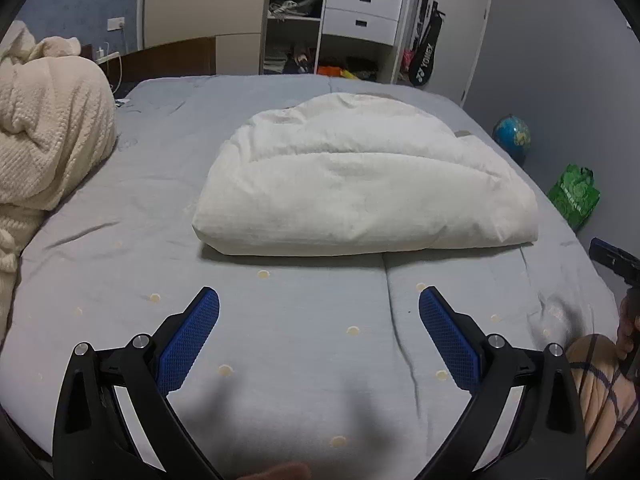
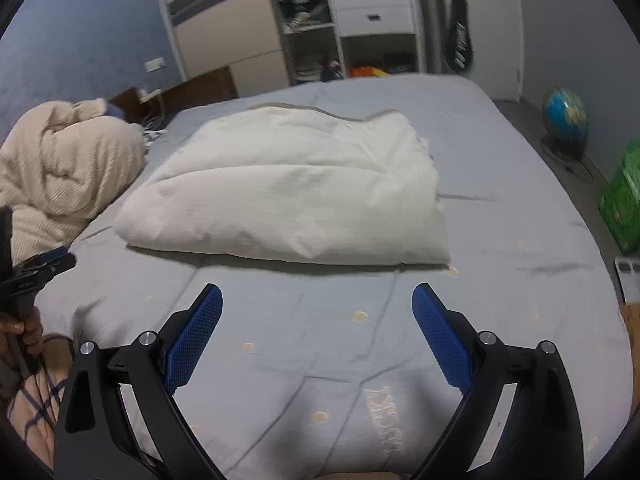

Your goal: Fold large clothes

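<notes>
A white padded garment [image 1: 360, 184] lies folded into a thick bundle in the middle of the grey bed; it also shows in the right wrist view [image 2: 292, 196]. My left gripper [image 1: 319, 300] is open and empty, held above the sheet in front of the bundle's near edge. My right gripper [image 2: 317, 298] is open and empty, also in front of the near edge. The right gripper shows at the right edge of the left wrist view [image 1: 612, 260], and the left gripper at the left edge of the right wrist view [image 2: 36, 272].
A cream knitted blanket [image 1: 44, 132] is heaped on the bed's left side [image 2: 60, 176]. The grey sheet [image 1: 304, 360] has small pale dots. A globe [image 1: 512, 136] and a green bag [image 1: 576, 196] stand on the floor at right. Shelves and drawers [image 1: 360, 12] stand beyond the bed.
</notes>
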`<state>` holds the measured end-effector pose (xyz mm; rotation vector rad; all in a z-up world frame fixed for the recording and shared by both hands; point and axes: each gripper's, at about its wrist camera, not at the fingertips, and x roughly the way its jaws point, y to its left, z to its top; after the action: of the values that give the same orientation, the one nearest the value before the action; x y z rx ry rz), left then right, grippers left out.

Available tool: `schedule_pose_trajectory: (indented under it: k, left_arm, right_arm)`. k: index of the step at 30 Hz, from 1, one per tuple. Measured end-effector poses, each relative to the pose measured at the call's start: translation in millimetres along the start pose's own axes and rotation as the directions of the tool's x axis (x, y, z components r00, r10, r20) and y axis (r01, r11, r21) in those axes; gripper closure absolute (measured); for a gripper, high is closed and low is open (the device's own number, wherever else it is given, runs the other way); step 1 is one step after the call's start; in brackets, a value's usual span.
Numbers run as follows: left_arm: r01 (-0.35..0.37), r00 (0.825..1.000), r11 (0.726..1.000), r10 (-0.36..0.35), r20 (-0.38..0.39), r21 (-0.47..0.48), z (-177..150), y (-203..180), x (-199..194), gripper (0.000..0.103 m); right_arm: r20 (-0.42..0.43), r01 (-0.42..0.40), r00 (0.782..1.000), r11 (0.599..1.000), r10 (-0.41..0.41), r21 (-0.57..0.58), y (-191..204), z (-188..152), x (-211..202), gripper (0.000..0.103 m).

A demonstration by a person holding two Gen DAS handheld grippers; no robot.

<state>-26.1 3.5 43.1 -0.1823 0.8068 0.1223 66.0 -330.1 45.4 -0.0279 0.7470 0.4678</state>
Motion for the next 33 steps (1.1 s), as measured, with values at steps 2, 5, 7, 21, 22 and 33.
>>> schedule_pose_trajectory:
  k: [2, 5, 7, 21, 22, 33]
  left_arm:
    - [-0.019, 1.0, 1.0, 0.019, 0.017, 0.008, -2.1, -3.4, -3.3, 0.007]
    - [-0.035, 0.999, 0.999, 0.034, 0.04, 0.023, -2.6, -7.1, -6.7, 0.007]
    - [-0.039, 0.998, 0.999, 0.038, 0.04, 0.023, -2.6, -7.0, -6.1, 0.006]
    - [-0.061, 0.998, 0.997, 0.06, 0.03, 0.039, -3.9, -8.8, -3.2, 0.006]
    - [-0.062, 0.998, 0.997, 0.061, 0.029, 0.046, -4.2, -10.0, -2.9, 0.006]
    - [-0.078, 0.997, 0.993, 0.076, 0.025, 0.09, -6.3, -17.9, -1.7, 0.006]
  right_arm:
    - [0.004, 0.0, 1.0, 0.999, 0.0, -0.036, 10.3, -3.5, -2.6, 0.012]
    - [-0.006, 0.024, 1.0, 0.994, -0.024, -0.106, 24.9, -6.9, -0.7, 0.012]
    - [-0.006, 0.035, 0.999, 0.989, -0.036, -0.141, 31.9, -7.8, 0.3, 0.012]
    - [-0.016, 0.037, 0.999, 0.995, -0.039, -0.095, 22.0, -8.0, 3.7, 0.012]
    - [-0.018, 0.038, 0.999, 0.995, -0.04, -0.091, 21.0, -7.9, 4.5, 0.012]
    - [-0.035, 0.044, 0.998, 0.997, -0.046, -0.067, 15.4, -8.5, 8.1, 0.012]
